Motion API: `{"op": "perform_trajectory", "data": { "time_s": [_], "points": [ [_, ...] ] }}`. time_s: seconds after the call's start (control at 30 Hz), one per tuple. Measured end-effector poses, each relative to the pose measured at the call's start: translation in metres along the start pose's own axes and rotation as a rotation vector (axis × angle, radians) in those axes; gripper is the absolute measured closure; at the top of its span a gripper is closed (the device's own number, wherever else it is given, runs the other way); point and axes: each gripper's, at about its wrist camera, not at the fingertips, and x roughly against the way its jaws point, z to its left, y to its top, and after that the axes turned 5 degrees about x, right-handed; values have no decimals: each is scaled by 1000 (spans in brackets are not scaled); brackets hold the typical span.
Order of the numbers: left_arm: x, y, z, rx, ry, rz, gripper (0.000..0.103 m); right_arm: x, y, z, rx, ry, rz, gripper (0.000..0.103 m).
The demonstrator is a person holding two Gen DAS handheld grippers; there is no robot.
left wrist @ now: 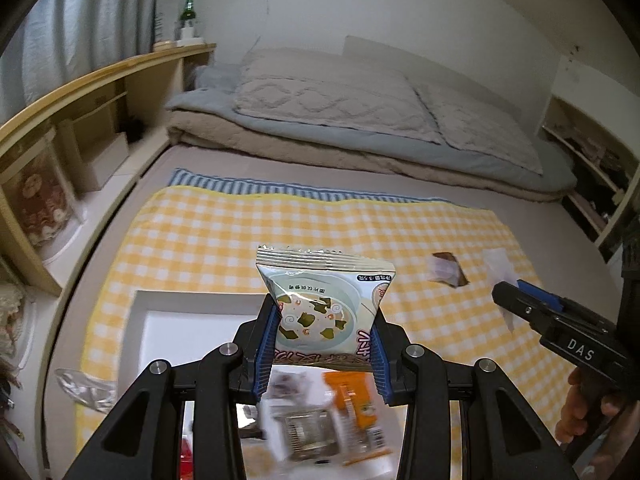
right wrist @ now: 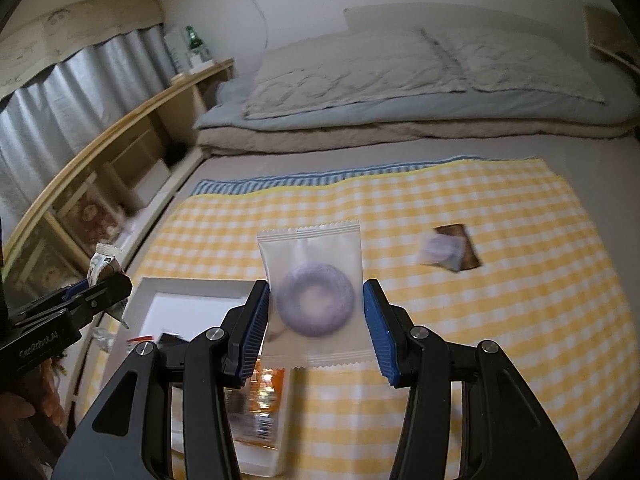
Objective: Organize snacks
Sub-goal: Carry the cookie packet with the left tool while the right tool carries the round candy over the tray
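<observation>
My left gripper (left wrist: 324, 312) is shut on a pale soup packet (left wrist: 326, 300) printed with a bowl of seaweed, held above the white tray (left wrist: 192, 300). The tray holds an orange packet (left wrist: 356, 404) and other blurred snacks. My right gripper (right wrist: 315, 284) is shut on a frosted packet (right wrist: 312, 296) with a purple ring inside, over the yellow checked cloth (right wrist: 480, 320) beside the tray (right wrist: 180, 286). Each gripper shows in the other's view: the right one (left wrist: 508, 286) at the right edge, the left one (right wrist: 108, 282) at the left. A brown packet (right wrist: 450, 252) lies loose on the cloth.
A wooden shelf unit (left wrist: 80, 92) runs along the left side, with a green bottle (left wrist: 188, 12) on top. Folded bedding (left wrist: 360, 120) lies behind the cloth. A crumpled silver wrapper (left wrist: 84, 388) sits left of the tray. A hand (left wrist: 588, 408) grips the right tool.
</observation>
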Motion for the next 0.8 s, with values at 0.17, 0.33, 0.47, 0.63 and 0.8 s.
{"op": "perform_trajectory", "data": {
  "time_s": [0.17, 0.33, 0.47, 0.63, 0.8],
  "points": [
    [1, 0, 32, 24, 34, 7, 63, -19, -1, 27, 15, 61, 26, 55],
    [-8, -2, 71, 62, 83, 29, 63, -41, -2, 48, 28, 119, 56, 54],
    [-20, -2, 92, 90, 99, 48, 63, -60, -3, 62, 17, 155, 83, 54],
    [-43, 1, 109, 107, 101, 59, 63, -84, -2, 80, 12, 191, 115, 54],
    [-71, 2, 121, 105, 104, 91, 63, -108, 0, 100, 19, 223, 139, 54]
  ]
}}
